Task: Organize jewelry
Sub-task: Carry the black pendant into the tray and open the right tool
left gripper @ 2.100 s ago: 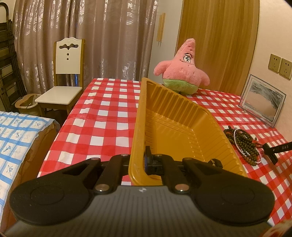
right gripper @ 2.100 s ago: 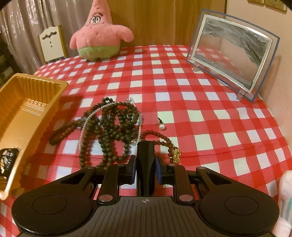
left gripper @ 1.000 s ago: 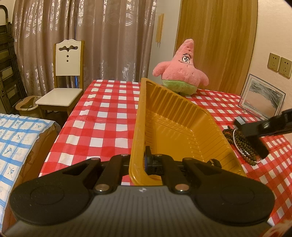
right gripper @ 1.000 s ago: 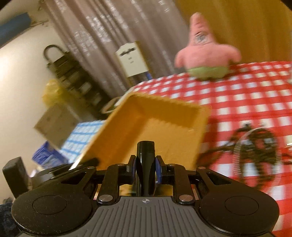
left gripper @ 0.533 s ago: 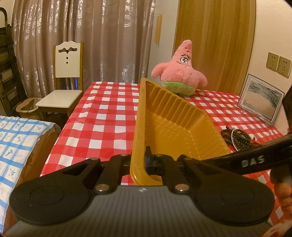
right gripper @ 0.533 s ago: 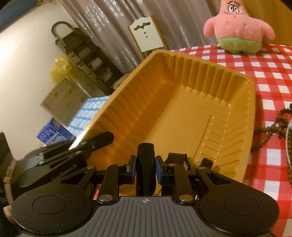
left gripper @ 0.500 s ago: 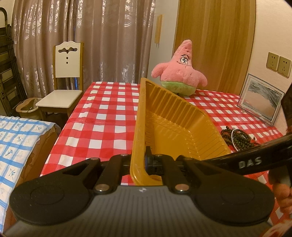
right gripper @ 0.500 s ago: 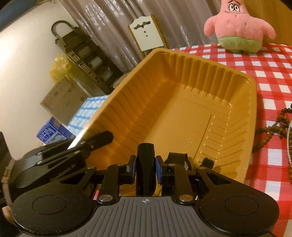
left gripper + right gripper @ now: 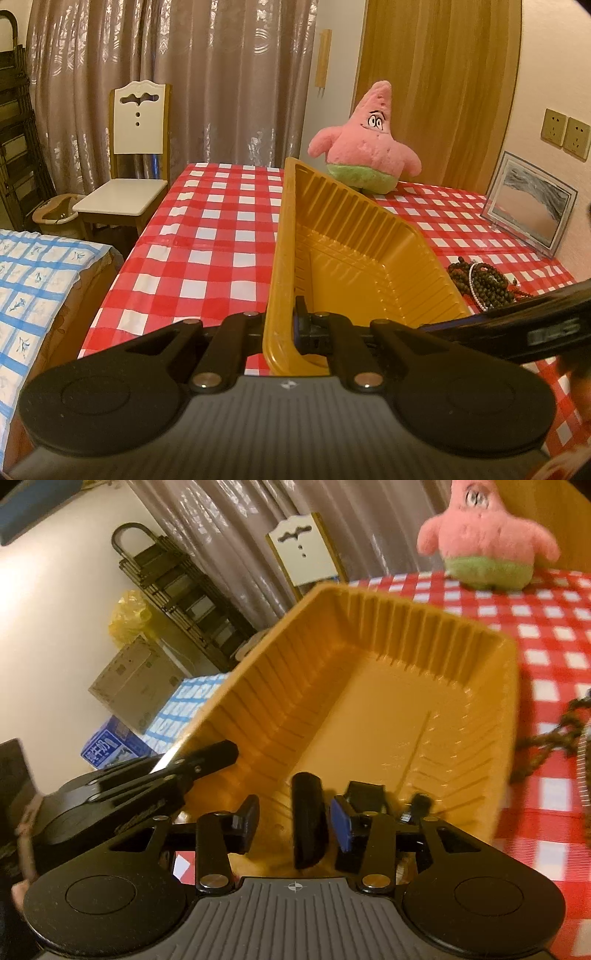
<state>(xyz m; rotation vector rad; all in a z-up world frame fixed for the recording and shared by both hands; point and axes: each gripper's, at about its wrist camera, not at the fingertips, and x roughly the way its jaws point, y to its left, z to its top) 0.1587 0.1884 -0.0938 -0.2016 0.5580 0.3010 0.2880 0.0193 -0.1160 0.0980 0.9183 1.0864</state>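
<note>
Left wrist view: the left gripper (image 9: 295, 325) is clamped on the near rim of the yellow tray (image 9: 354, 254), which sits tilted on the checked tablecloth (image 9: 207, 236). Dark beads (image 9: 480, 280) lie just right of it.

Right wrist view: the right gripper (image 9: 295, 823) is spread apart over the tray's (image 9: 369, 709) near end, holding nothing visible.

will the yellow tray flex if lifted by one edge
Probably bends: the tray looks like thin ribbed plastic, and the left tongs pinch just one rim. Likely light, so a push could slide it on the glossy tablecloth.
</note>
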